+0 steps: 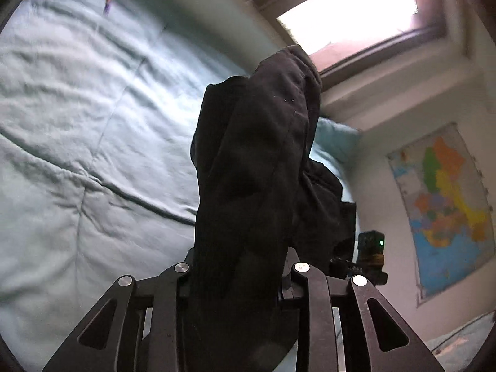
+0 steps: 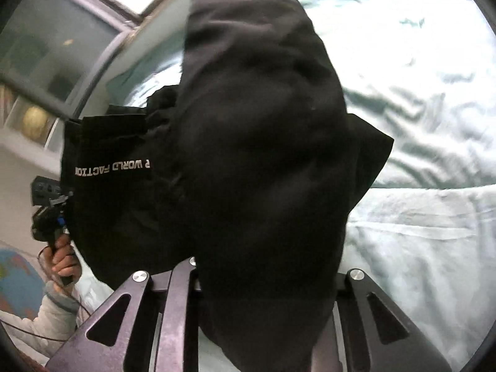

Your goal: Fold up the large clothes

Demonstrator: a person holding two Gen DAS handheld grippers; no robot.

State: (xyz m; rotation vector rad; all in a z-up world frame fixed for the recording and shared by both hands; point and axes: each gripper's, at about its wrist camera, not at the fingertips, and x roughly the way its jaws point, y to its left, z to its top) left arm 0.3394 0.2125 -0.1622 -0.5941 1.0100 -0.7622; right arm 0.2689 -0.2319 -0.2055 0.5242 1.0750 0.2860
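Left wrist view: the left gripper (image 1: 238, 282) sits at 6 o'clock, jaws clenched on a bunch of the black garment (image 1: 257, 161). Cloth rises from betw. the linkage arms up to approx. 12 o'clock of centre, lifted clear of the pale green bedspread (image 1: 77, 130), which fills everything from 7 to 11 o'clock, wrinkled, w/ stitched seams. A fold of the garment drops off toward 3 o'clock. Window (image 1: 350, 15) at 1 o'clock, very bright. Coloured wall map (image 1: 446, 204) at 3–4 o'clock. A teal pillow (image 1: 334, 136) peeks out just right of the cloth. Dark device w/ a green light (image 1: 372, 248) at 4 o'clock, just beside the hanging fold; looks like the other gripper unit but can't tell for sure.

Right wrist view: the right gripper (image 2: 266, 282) at 6 o'clock, also clamped on the black garment (image 2: 263, 142); fabric bulges up from betw. the jaws and covers most of the centre, fingertips hidden under it. At 9 o'clock a flatter part carries white lettering (image 2: 113, 167), seen mirrored/upside down. Bedspread (image 2: 427, 124) from 12 to 5 o'clock, below the cloth. At 8 o'clock a hand (image 2: 63, 259) grips the handle of the left gripper unit, light sleeve (image 2: 46, 316) below it, cable trailing. Globe (image 2: 15, 282) at the 8 o'clock edge. Window frame at 10–11 o'clock.
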